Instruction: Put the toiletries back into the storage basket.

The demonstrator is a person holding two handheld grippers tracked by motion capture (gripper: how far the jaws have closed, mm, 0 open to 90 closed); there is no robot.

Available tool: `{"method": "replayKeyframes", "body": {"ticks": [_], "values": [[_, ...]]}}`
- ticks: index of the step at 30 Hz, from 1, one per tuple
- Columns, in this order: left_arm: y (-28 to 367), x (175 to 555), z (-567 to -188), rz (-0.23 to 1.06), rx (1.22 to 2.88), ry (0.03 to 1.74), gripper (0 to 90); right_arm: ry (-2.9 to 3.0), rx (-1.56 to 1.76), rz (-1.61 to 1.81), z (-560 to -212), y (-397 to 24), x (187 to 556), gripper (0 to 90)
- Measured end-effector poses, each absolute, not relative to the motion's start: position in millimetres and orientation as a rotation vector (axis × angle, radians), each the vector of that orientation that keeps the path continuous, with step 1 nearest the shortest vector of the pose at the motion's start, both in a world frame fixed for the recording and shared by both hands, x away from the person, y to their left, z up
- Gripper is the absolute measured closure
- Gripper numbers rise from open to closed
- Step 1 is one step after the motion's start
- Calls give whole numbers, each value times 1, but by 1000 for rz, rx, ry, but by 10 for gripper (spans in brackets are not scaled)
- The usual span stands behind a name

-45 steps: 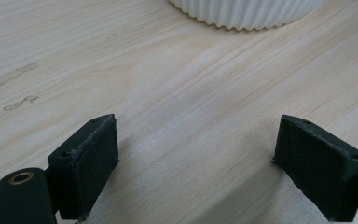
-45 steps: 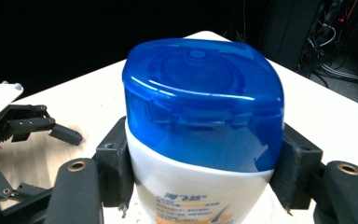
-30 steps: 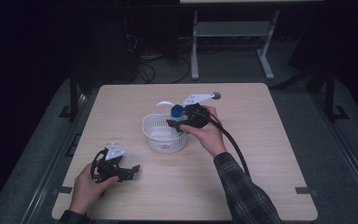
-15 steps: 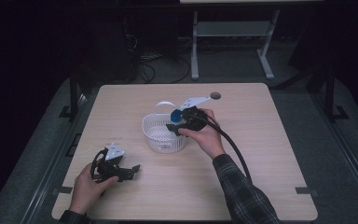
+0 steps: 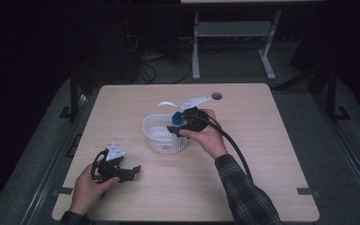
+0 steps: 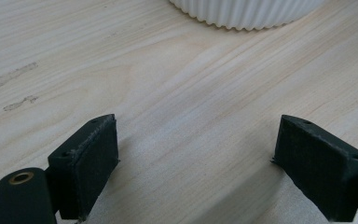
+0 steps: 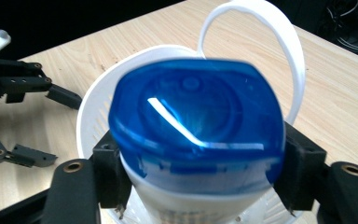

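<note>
High view: right gripper (image 5: 178,125) held over the near-right rim of a white basket (image 5: 161,136) in the middle of the table (image 5: 272,140), with a small blue spot (image 5: 176,117) at its tip, too small there to identify. Right gripper view clears that up: it's a white bottle with a blue cap (image 7: 196,126), sitting between the two black pads (image 7: 109,172), which touch its sides just below the cap, so the jaws are pinching the bottle, though they have just been opening a little. Same view shows the basket's thin white handle (image 7: 279,51) standing up behind the cap, basket directly under the bottle.

Left gripper (image 5: 122,171) rests low on the table near the front-left corner, well apart from the basket, hand (image 5: 89,187) wrapped round it. Left gripper view: jaws spread wide, bare wood between them, ribbed outer wall of the basket (image 6: 247,11) at the top edge.
</note>
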State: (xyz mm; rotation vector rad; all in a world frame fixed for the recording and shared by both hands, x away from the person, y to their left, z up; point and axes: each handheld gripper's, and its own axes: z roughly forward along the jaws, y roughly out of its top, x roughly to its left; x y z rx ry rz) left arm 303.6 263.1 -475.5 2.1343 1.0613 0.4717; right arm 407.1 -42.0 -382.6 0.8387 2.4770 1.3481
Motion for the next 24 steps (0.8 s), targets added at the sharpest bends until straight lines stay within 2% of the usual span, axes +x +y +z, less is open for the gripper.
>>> {"method": "replayKeyframes", "body": {"ticks": [4,10,24], "values": [[263,304,-476,471,2132,1062,127,2490,845,1354,-382,-41,406,253],[263,304,-476,472,2130,1063,127,2488,856,1360,-378,-43,404,207],[263,304,-475,470,2132,1064,127,2483,874,1370,-373,-58,390,188]]}}
